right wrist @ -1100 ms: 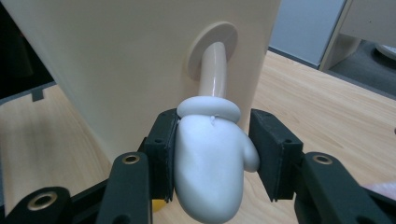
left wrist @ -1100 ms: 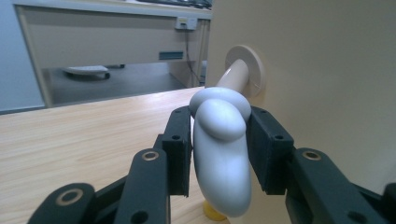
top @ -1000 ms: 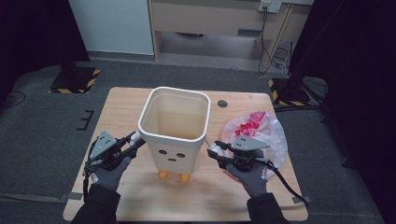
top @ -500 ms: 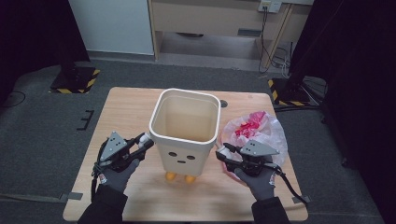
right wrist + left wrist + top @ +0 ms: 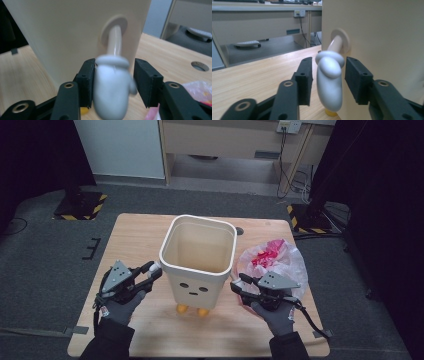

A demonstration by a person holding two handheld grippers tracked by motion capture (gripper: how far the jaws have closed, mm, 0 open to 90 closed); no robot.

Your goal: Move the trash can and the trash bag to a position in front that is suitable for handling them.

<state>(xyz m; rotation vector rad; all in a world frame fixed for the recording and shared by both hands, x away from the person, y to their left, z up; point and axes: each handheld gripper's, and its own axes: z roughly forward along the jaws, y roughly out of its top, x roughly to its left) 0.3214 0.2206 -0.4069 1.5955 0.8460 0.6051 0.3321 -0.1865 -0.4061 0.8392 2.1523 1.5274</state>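
Cream square plastic bin (image 5: 199,254) with face, mid wooden surface (image 5: 135,235), stands between grippers. Left gripper (image 5: 329,80) jaws, just opening, straddle its white mitten arm (image 5: 329,82) without pressing; right gripper (image 5: 113,83) likewise slack around opposite mitten (image 5: 111,87), one pad touching. Arms hang downward.

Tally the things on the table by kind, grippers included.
Cream bin with face and mitten arms: 1
Plastic bag with pink contents: 1
Grippers, left gripper and right gripper: 2
Total: 4

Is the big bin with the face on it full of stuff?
No, in the high view the cream bin stands open on the table and its inside is bare down to the bottom.
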